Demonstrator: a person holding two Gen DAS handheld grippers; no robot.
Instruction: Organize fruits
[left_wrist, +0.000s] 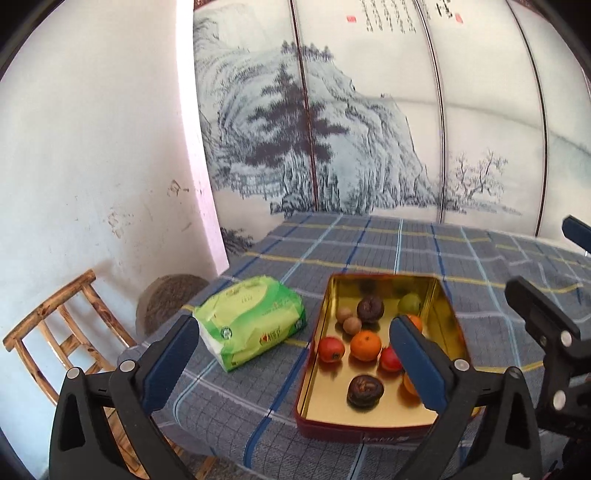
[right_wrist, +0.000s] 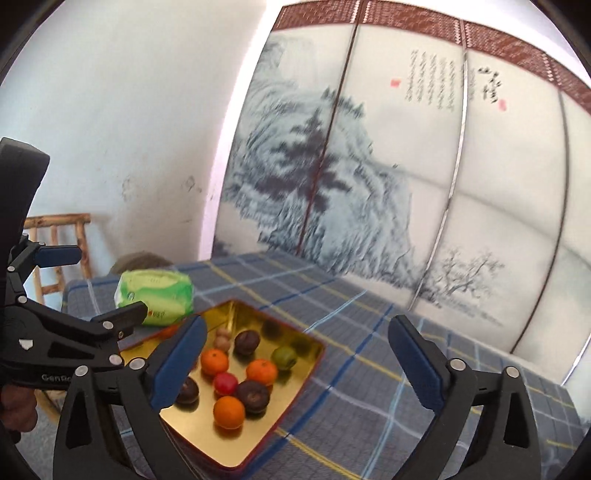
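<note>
— Gold-lined tin, red on the outside, sits on the blue plaid tablecloth with the fruit already inside. What do you have at your end?

— I see the same from both hands. Left gripper hangs above the near edge of the tin, jaws spread wide, nothing between the pads. Right gripper is off to the tin's right side, jaws likewise wide apart and empty.

— Count the fruit for me.

— In the right wrist view: three oranges, the nearest orange towards the front; a red fruit in the middle; three dark brown round fruits, one dark fruit beside that red one; a green fruit near the far wall; two small tan nuts at the back. The left view shows a second red fruit on the tin's left side. All lie loose on the gold floor, none stacked.

— Anything else on the table?

— A green tissue pack lies just left of the tin, not touching it. A wooden stool stands by the white wall, and a painted landscape screen rises behind the table. My hand on the left gripper's handle shows at the edge of the right view
</note>
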